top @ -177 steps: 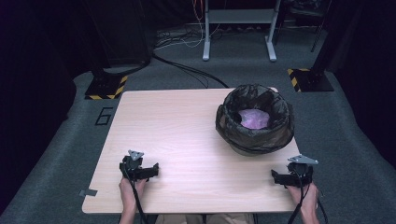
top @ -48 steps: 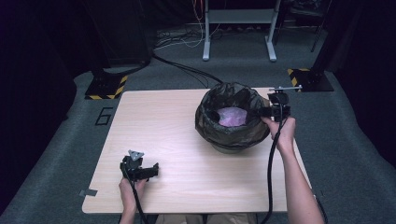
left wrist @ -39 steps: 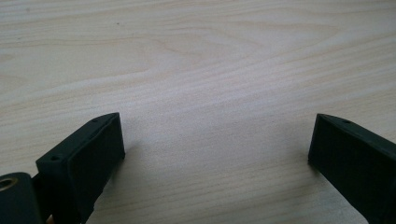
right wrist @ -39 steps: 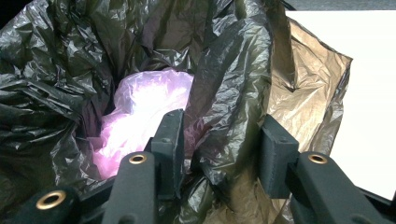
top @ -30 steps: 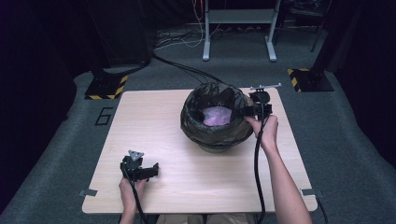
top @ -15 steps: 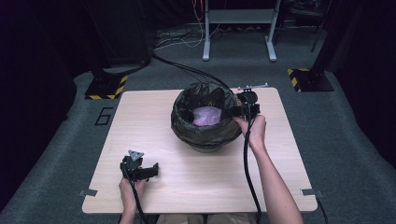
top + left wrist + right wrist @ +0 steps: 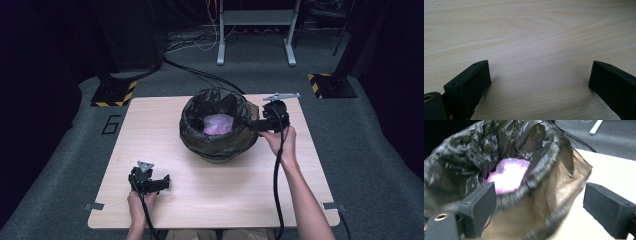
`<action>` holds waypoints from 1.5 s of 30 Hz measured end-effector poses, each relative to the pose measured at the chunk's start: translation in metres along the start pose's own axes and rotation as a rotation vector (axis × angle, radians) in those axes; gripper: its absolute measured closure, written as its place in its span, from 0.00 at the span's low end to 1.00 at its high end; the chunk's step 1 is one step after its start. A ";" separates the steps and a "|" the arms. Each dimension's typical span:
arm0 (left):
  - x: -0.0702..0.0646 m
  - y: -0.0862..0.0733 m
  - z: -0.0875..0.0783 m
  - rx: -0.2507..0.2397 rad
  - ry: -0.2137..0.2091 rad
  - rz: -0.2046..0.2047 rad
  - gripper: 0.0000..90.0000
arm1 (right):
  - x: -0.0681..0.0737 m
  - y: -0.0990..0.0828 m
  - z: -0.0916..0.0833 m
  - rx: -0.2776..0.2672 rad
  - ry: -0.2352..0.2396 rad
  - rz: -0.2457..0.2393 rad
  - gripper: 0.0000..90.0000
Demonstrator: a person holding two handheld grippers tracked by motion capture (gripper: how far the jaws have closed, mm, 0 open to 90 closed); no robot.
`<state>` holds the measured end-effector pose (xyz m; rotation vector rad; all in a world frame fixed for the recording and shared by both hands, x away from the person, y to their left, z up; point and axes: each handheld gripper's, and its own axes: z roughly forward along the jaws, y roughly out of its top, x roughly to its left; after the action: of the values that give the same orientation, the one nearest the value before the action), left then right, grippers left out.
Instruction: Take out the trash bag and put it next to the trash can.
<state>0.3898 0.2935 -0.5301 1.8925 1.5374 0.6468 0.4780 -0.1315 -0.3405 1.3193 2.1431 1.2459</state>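
the bin [image 7: 218,127], lined with a black bag [image 7: 195,125], sits just past the middle of the wooden table [image 7: 150,130], a touch toward one o'clock from centre. down inside lies something pale pink [image 7: 218,123], crumpled, too blurred to name.

the right gripper [image 7: 255,124] is at the bin's three o'clock, right against the rim. in the right gripper view its jaws stand wide, one inside the rim over the pink stuff [image 7: 507,176], the other outside by the bag's loose brown-looking skirt [image 7: 564,187]; the rim runs between them, not pinched. the right hand [image 7: 279,140] sits behind it, forearm running back to the five o'clock edge, cable trailing along it.

the left gripper [image 7: 161,184] rests near the seven o'clock edge of the table, well apart from the bin, left hand [image 7: 137,202] behind it. its own view has the jaws spread wide over bare wood grain [image 7: 531,37], nothing between them.

beyond the table: grey carpet [image 7: 380,165], black cables [image 7: 200,75] at twelve o'clock, two yellow-and-black striped bases [image 7: 112,95] at ten and two, a grey metal stand [image 7: 255,20] further back.
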 end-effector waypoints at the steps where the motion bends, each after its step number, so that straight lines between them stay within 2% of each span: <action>1: 0.000 0.000 0.000 0.000 -0.001 -0.001 0.04 | -0.002 -0.005 -0.008 -0.006 0.003 -0.014 0.09; 3: 0.000 0.000 0.000 0.001 -0.002 -0.001 0.03 | -0.004 -0.009 -0.014 -0.011 -0.001 -0.028 0.09; 4: 0.000 0.000 0.000 0.002 -0.005 0.004 0.03 | -0.006 -0.017 -0.023 -0.009 -0.016 -0.060 0.07; 7: 0.002 0.003 -0.001 0.028 -0.028 0.023 0.03 | -0.009 -0.032 -0.031 -0.007 -0.021 -0.088 0.06; 8: 0.003 0.004 -0.002 0.019 -0.064 0.028 0.03 | -0.009 -0.038 -0.031 -0.004 -0.024 -0.102 0.06; 10: 0.003 0.009 -0.005 0.001 -0.083 0.051 0.03 | -0.010 -0.048 -0.031 0.004 -0.024 -0.115 0.05; 11: 0.003 0.013 -0.008 -0.013 -0.107 0.069 0.03 | -0.009 -0.053 -0.030 0.005 -0.023 -0.125 0.05; 13: 0.002 0.017 -0.011 -0.030 -0.116 0.082 0.02 | -0.007 -0.062 -0.026 0.016 -0.021 -0.144 0.05; 14: 0.002 0.026 -0.016 -0.055 -0.144 0.105 0.02 | -0.005 -0.065 -0.023 0.024 -0.016 -0.154 0.04; 17: 0.001 0.042 -0.023 -0.099 -0.182 0.134 0.02 | 0.001 -0.072 -0.015 0.038 -0.004 -0.181 0.03; 19: 0.000 0.047 -0.024 -0.112 -0.192 0.143 0.02 | 0.002 -0.073 -0.012 0.043 -0.003 -0.184 0.02; 20: -0.003 0.058 -0.026 -0.132 -0.218 0.176 0.02 | 0.005 -0.075 -0.006 0.049 0.006 -0.196 0.01; 21: -0.003 0.058 -0.026 -0.132 -0.218 0.176 0.02 | 0.005 -0.075 -0.006 0.049 0.006 -0.196 0.01; 23: -0.007 0.073 -0.024 -0.163 -0.261 0.199 0.03 | 0.007 -0.075 0.000 0.051 0.012 -0.204 0.01; 27: -0.013 0.085 -0.020 -0.194 -0.271 0.213 0.17 | 0.010 -0.072 0.008 0.053 0.014 -0.213 0.03; 28: -0.017 0.090 -0.016 -0.205 -0.272 0.238 0.17 | 0.011 -0.070 0.012 0.052 0.022 -0.217 0.09; 29: -0.017 0.090 -0.016 -0.205 -0.272 0.238 0.18 | 0.011 -0.070 0.012 0.052 0.022 -0.217 0.09; 30: -0.020 0.092 -0.014 -0.212 -0.282 0.247 0.19 | 0.011 -0.069 0.015 0.048 0.028 -0.222 0.20; 31: -0.024 0.095 -0.012 -0.231 -0.281 0.267 0.23 | 0.010 -0.069 0.016 0.045 0.029 -0.221 0.23; 32: -0.025 0.096 -0.011 -0.238 -0.287 0.269 0.27 | 0.010 -0.069 0.016 0.041 0.033 -0.220 0.29; 34: -0.029 0.099 -0.009 -0.252 -0.306 0.289 0.39 | 0.009 -0.069 0.017 0.036 0.032 -0.213 0.41; 36: -0.032 0.099 -0.007 -0.272 -0.300 0.312 0.49 | 0.008 -0.070 0.018 0.024 0.034 -0.201 0.55; 37: -0.032 0.099 -0.007 -0.272 -0.300 0.312 0.57 | 0.008 -0.070 0.018 0.024 0.034 -0.201 0.55; 38: -0.035 0.100 -0.007 -0.285 -0.306 0.343 0.59 | 0.007 -0.071 0.018 0.018 0.042 -0.190 0.66; 39: -0.035 0.100 -0.007 -0.285 -0.306 0.343 0.67 | 0.007 -0.071 0.018 0.009 0.043 -0.188 0.73; 41: -0.041 0.101 -0.007 -0.308 -0.311 0.368 0.77 | 0.008 -0.072 0.018 -0.001 0.046 -0.180 0.81; 43: -0.044 0.101 -0.006 -0.315 -0.304 0.375 0.86 | 0.008 -0.073 0.019 -0.009 0.048 -0.179 0.88; 45: -0.044 0.102 -0.006 -0.320 -0.316 0.375 0.95 | 0.009 -0.073 0.018 -0.015 0.042 -0.178 0.93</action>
<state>0.4457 0.2372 -0.4528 1.9328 0.8355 0.6683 0.4446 -0.1281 -0.4087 1.0781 2.2203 1.2247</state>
